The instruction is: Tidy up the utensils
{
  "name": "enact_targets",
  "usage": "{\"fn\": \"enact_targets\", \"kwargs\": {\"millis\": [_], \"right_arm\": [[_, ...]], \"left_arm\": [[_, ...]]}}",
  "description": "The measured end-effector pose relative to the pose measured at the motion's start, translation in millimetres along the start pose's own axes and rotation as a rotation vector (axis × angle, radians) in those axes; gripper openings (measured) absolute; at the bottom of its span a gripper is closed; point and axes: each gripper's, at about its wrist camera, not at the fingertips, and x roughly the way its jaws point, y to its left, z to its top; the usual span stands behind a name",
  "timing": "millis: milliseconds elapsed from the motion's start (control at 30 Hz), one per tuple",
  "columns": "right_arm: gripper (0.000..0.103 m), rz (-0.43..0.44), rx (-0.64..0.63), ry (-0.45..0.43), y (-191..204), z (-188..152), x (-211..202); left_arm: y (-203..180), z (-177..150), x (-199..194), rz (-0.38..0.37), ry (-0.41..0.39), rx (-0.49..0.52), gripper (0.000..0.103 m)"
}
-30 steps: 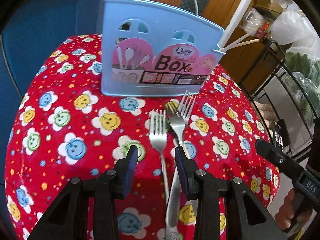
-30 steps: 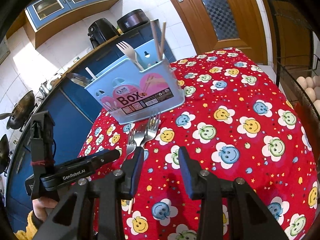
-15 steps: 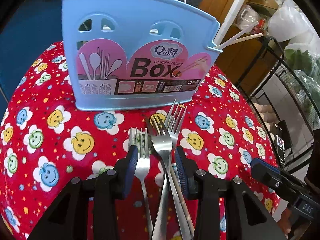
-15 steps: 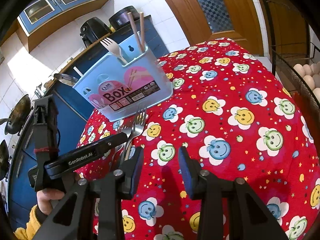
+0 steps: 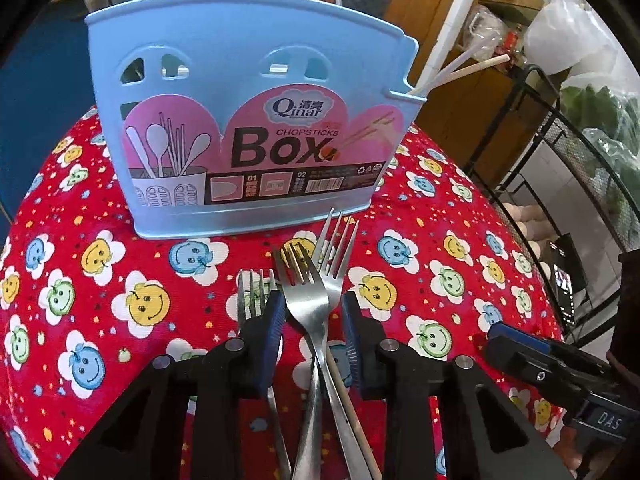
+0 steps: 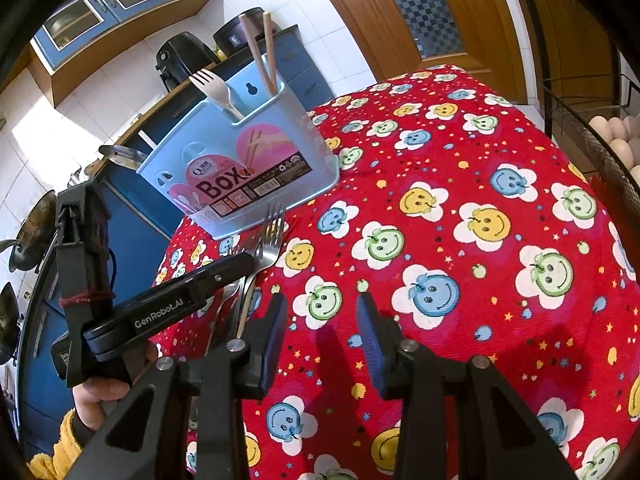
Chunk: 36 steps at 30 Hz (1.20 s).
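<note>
Three metal forks lie on the red smiley tablecloth (image 5: 132,308) in front of the blue chopstick box (image 5: 248,80). My left gripper (image 5: 312,308) is low over them and its jaws are closing. The middle fork (image 5: 306,292) and the handle of the right fork (image 5: 336,236) lie between them, close to the left pad, with a gap on the right. The third fork (image 5: 250,292) sits outside the left finger. A chopstick (image 5: 352,412) lies under the handles. My right gripper (image 6: 322,320) hovers open over bare cloth. The box (image 6: 248,152) holds two chopsticks (image 6: 260,56) and a pale fork (image 6: 212,88).
A black wire rack (image 6: 600,148) with eggs stands off the table's right side. A blue counter with pans and appliances (image 6: 180,60) runs behind the box. A hand in a yellow sleeve (image 6: 100,396) holds the left gripper. The table edge drops away at the left.
My left gripper moved forward toward the box, so the fork heads now lie between its fingers, and its jaws have narrowed. The right gripper has stayed where it was.
</note>
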Motion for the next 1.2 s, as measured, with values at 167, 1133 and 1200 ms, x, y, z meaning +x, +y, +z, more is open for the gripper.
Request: {"fn": "enact_targets", "kwargs": {"millis": [167, 1133, 1200], "right_arm": [[0.039, -0.002, 0.004, 0.002, 0, 0, 1], [0.039, -0.002, 0.008, 0.013, -3, -1, 6], [0.039, -0.003, 0.006, 0.016, -3, -1, 7]], "left_arm": [[1, 2, 5, -0.016, 0.004, -0.016, 0.023], [-7, -1, 11, -0.046, -0.024, -0.014, 0.001], [-7, -1, 8, -0.048, -0.034, -0.007, 0.001]]}}
